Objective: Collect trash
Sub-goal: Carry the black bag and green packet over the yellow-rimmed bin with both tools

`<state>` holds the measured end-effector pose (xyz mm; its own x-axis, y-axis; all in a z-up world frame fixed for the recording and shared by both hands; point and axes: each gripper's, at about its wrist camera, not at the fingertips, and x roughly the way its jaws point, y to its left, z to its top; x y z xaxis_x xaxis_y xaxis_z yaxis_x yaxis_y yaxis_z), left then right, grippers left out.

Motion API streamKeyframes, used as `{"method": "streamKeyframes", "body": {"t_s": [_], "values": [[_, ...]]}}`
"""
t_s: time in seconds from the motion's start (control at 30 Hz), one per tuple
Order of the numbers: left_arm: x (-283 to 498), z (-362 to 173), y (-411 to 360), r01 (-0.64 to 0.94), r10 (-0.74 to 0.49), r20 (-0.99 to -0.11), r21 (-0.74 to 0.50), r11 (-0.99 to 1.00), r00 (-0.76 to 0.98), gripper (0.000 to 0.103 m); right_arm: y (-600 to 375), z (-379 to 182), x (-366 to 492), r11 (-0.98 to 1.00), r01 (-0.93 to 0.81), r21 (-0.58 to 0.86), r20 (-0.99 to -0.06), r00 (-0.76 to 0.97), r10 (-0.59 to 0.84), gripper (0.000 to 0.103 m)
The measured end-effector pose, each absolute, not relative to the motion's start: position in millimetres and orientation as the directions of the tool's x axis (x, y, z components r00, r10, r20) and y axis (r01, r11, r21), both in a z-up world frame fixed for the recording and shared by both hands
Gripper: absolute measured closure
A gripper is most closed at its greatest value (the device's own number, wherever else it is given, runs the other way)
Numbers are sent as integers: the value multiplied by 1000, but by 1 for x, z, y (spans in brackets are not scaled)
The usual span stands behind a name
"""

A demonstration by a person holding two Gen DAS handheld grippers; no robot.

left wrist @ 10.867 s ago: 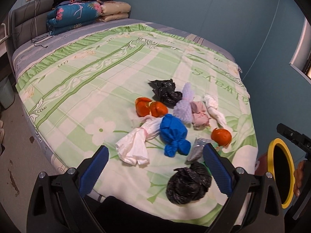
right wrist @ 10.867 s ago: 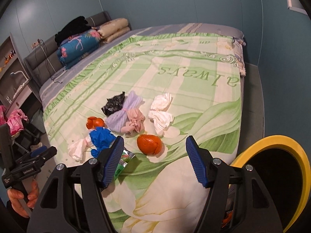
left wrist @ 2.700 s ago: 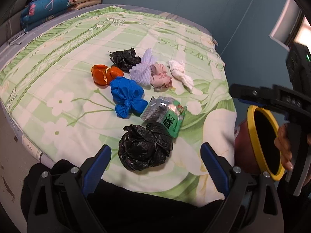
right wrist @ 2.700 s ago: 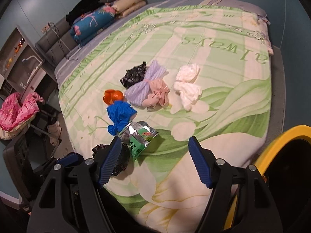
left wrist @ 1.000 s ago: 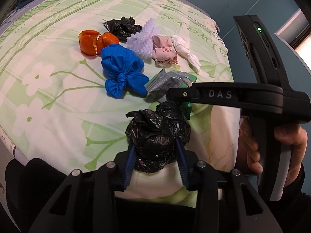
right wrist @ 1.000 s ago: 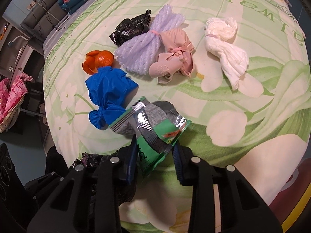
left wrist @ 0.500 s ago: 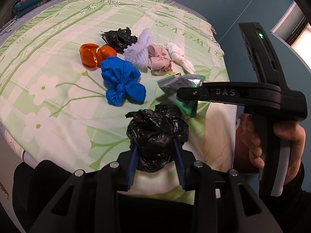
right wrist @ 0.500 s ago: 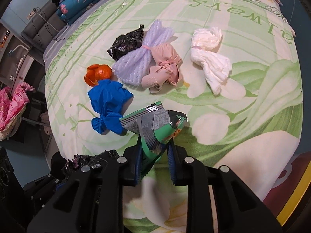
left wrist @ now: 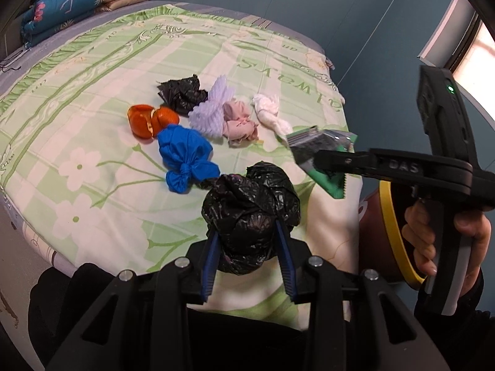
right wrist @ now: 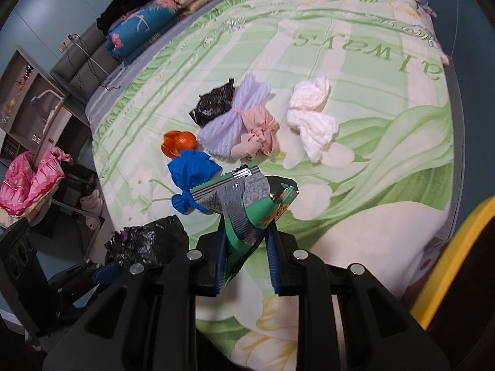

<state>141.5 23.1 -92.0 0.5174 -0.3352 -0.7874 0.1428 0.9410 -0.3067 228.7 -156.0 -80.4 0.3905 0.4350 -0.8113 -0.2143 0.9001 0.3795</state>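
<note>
My left gripper [left wrist: 247,247] is shut on a crumpled black plastic bag [left wrist: 252,207], held above the bed's near edge; the bag also shows in the right wrist view [right wrist: 148,241]. My right gripper [right wrist: 246,244] is shut on a green and silver snack wrapper [right wrist: 247,204], lifted off the bed; the wrapper also shows in the left wrist view [left wrist: 321,151]. On the bedspread lie a blue bag [left wrist: 185,154], orange peel [left wrist: 151,120], a small black bag [left wrist: 182,92], a lilac bundle [left wrist: 210,114], a pink bundle [left wrist: 239,120] and a white bundle [left wrist: 270,114].
A yellow-rimmed bin [left wrist: 393,235] stands right of the bed, also in the right wrist view [right wrist: 454,259]. Folded bedding [left wrist: 77,3] lies at the headboard. A shelf and pink cloth [right wrist: 27,179] stand to the left of the bed.
Both grippers closed on their items and lifted them off the bed: the left on the black bag, the right on the snack wrapper. Both have pulled back from the bed.
</note>
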Motion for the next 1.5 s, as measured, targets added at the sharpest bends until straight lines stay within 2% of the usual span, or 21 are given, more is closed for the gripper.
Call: {"method": "streamKeyframes", "body": {"t_s": [0.33,0.8,1.5], "values": [[130,-57,6,182,-311,-744,-253,950,591,70,-196,-54,202,896,-205,395,-773,453,444,82],[122,-24,-32,257,-377,-690,-276,926,618,70,-256,-31,166,890,-156,428,-719,538,440,82],[129,-7,-112,388,-455,-684,-265,883,570,70,-350,-21,136,911,7,412,-673,676,299,81]]}}
